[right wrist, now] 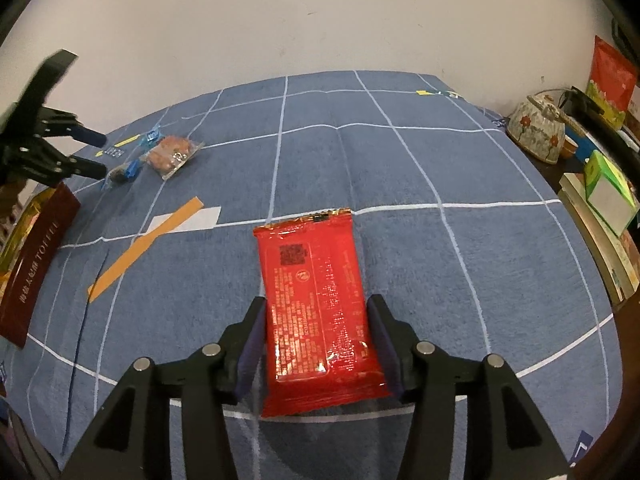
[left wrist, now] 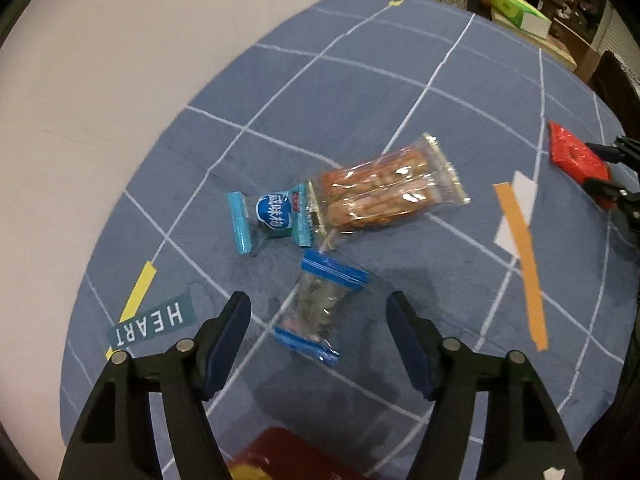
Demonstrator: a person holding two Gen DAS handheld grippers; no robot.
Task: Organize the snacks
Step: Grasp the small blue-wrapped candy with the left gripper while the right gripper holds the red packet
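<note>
My left gripper [left wrist: 318,304] is open, its fingers on either side of a clear candy with blue ends [left wrist: 318,308] on the blue grid tablecloth [left wrist: 360,80]. Beyond it lie a blue-and-white plum candy [left wrist: 272,216] and a clear pack of peanuts [left wrist: 384,192]. My right gripper [right wrist: 318,312] has its pads against both sides of a red snack packet [right wrist: 316,292] that rests on the cloth [right wrist: 400,160]. The red packet also shows at the right of the left wrist view [left wrist: 576,152], held by the right gripper [left wrist: 600,168].
A dark red toffee box [right wrist: 36,256] lies at the table's left edge, its corner in the left wrist view [left wrist: 280,456]. Orange [right wrist: 144,240] and white [right wrist: 188,218] patches mark the cloth. A floral pot [right wrist: 538,130], a green box [right wrist: 608,188] and books stand off the right side.
</note>
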